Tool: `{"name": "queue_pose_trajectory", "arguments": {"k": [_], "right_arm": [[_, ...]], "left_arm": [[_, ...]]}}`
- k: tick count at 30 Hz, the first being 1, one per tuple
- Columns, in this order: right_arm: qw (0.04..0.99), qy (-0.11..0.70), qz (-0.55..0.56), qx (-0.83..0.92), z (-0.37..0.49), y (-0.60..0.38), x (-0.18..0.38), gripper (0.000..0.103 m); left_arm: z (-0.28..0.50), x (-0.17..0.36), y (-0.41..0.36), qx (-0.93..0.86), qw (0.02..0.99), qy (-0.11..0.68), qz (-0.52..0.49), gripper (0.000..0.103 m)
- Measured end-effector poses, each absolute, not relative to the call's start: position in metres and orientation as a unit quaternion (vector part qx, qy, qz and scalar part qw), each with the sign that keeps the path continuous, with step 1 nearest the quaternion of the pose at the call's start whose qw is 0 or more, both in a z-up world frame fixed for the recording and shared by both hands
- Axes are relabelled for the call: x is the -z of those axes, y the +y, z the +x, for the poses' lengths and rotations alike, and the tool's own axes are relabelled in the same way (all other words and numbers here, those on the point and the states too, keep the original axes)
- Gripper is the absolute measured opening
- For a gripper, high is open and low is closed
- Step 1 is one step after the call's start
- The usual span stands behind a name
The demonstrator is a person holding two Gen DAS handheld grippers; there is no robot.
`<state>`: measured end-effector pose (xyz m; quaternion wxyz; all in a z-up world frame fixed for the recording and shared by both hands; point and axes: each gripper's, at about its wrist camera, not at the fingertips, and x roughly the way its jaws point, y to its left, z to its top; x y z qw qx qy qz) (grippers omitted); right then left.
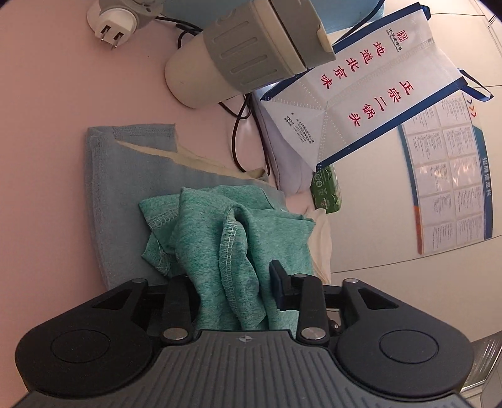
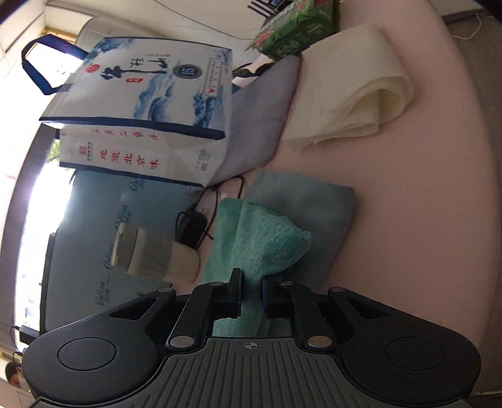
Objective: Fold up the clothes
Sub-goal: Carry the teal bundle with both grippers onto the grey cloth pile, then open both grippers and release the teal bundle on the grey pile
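A teal green knit garment (image 1: 226, 232) hangs bunched between my left gripper's (image 1: 232, 282) fingers, which are shut on it; its stitched hems show. The same garment (image 2: 260, 238) runs into my right gripper (image 2: 252, 290), whose jaws are shut on a fold of it. Both grippers hold it above a folded light blue cloth (image 1: 125, 175) lying on the pink table, also in the right wrist view (image 2: 313, 204).
A cream tumbler with a grey sleeve (image 1: 238, 53) stands close, with a white plug (image 1: 109, 22) and black cable (image 1: 235, 138). A white and blue tote bag (image 1: 360, 84), a lavender cloth (image 2: 263, 116), a folded cream cloth (image 2: 354, 91) and green packs (image 2: 295, 31) lie beyond.
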<state>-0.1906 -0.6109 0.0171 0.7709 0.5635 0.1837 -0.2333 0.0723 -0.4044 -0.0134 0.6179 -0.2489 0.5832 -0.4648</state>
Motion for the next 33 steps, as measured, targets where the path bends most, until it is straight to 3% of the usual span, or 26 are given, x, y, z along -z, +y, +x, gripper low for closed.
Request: {"name": "queue_pose_trajectory", "arguments": {"k": [3,5,6,7,10,12,22,28,30,33], "right_arm": [[0.756,0.19,0.575,0.247,-0.198,-0.611,-0.007,0.016],[0.756,0.194,0.572,0.253,-0.199,-0.609,-0.008,0.022],[0.756,0.195,0.567,0.261,-0.2,-0.608,-0.011,0.03],[0.757,0.197,0.562,0.269,-0.201,-0.607,-0.013,0.038],[0.757,0.194,0.554,0.287,-0.208,-0.606,-0.017,0.055],[0.755,0.193,0.552,0.296,-0.213,-0.607,-0.017,0.061],[0.74,0.218,0.555,0.313,-0.215,-0.587,-0.015,0.074],[0.742,0.247,0.536,0.319,-0.212,-0.569,-0.019,0.076],[0.743,0.258,0.528,0.32,-0.21,-0.56,-0.02,0.083],[0.75,0.283,0.503,0.324,-0.204,-0.545,-0.023,0.084]], "left_arm": [[0.075,0.011,-0.403,0.463,0.62,0.583,-0.248,0.046],[0.076,0.006,-0.398,0.461,0.625,0.576,-0.256,0.06],[0.078,0.001,-0.394,0.46,0.629,0.571,-0.257,0.073],[0.079,-0.004,-0.389,0.457,0.637,0.565,-0.256,0.08],[0.084,-0.015,-0.37,0.443,0.664,0.548,-0.252,0.084],[0.086,-0.019,-0.356,0.429,0.678,0.542,-0.25,0.084],[0.07,-0.024,-0.298,0.368,0.726,0.547,-0.196,0.099],[0.053,-0.023,-0.259,0.336,0.742,0.557,-0.159,0.099],[0.046,-0.024,-0.244,0.324,0.749,0.561,-0.141,0.099],[0.033,-0.025,-0.22,0.305,0.761,0.563,-0.108,0.1]]}}
